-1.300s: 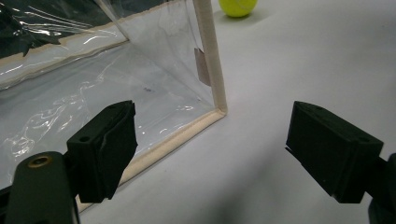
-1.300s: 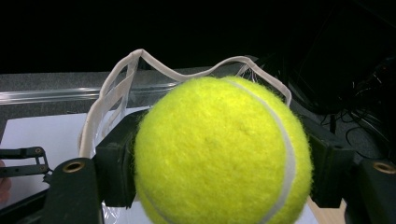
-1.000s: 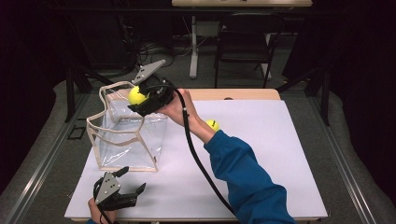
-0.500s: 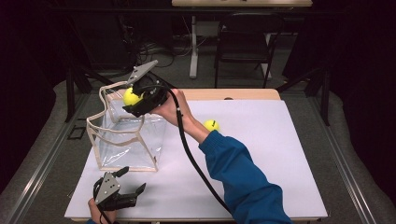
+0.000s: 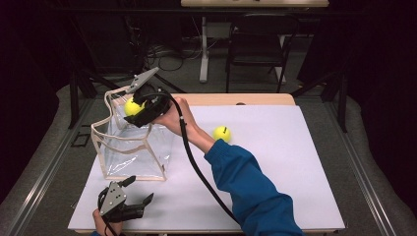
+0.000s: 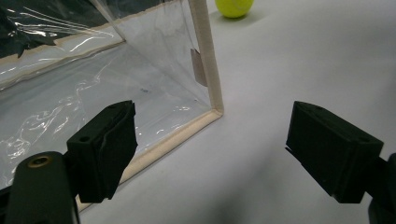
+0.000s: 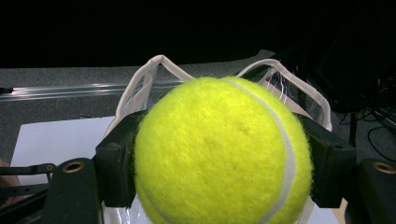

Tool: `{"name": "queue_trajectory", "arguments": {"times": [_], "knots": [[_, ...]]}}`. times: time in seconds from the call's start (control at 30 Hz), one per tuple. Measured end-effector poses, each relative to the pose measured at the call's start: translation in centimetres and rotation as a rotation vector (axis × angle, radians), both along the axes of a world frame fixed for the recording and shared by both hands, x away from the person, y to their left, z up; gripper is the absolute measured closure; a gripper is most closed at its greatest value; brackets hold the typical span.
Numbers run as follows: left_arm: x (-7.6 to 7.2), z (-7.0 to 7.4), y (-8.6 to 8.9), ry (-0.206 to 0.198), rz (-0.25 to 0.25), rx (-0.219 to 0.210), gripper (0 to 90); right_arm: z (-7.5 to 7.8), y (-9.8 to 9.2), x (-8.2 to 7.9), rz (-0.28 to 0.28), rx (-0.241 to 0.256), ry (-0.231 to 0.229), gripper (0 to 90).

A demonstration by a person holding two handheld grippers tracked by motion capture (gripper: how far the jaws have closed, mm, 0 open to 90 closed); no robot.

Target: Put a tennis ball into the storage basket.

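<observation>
A clear plastic bag (image 5: pixel 130 147) with cream trim stands open on the white table, at the left. My right gripper (image 5: pixel 135 109) is above the bag's mouth, shut on a yellow tennis ball (image 5: pixel 132 106); that ball (image 7: pixel 224 154) sits squeezed between the two black jaws, with the bag's handles (image 7: pixel 154 70) behind it. A second tennis ball (image 5: pixel 222 133) lies on the table right of the bag and appears far off as the ball (image 6: pixel 233 7) in the left gripper view. My left gripper (image 5: pixel 132 194) rests open near the front edge, its jaws beside the bag's lower corner (image 6: pixel 215 112).
The white board (image 5: pixel 295 162) covers the table, with bare surface to the right of the person's blue sleeve (image 5: pixel 251 187). A black cable (image 5: pixel 196 167) trails from the right gripper across the table. A chair (image 5: pixel 255 49) and table legs stand behind in the dark.
The right gripper with the ball has moved left, from near the bag's right edge to above its opening. The left gripper has stayed put.
</observation>
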State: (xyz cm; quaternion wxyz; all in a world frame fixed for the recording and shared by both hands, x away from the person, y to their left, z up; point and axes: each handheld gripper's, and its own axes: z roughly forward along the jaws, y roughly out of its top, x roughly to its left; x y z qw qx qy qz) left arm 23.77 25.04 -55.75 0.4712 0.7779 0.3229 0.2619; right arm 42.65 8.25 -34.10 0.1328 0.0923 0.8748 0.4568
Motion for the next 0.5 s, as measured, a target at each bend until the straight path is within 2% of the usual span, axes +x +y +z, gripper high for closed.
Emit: {"name": "queue_trajectory", "arguments": {"times": [0.5], "knots": [[0.0, 0.0, 0.0, -0.006, 0.001, 0.004, 16.1, -1.4, 0.9, 0.9, -0.008, -0.012, 0.045, 26.3]]}}
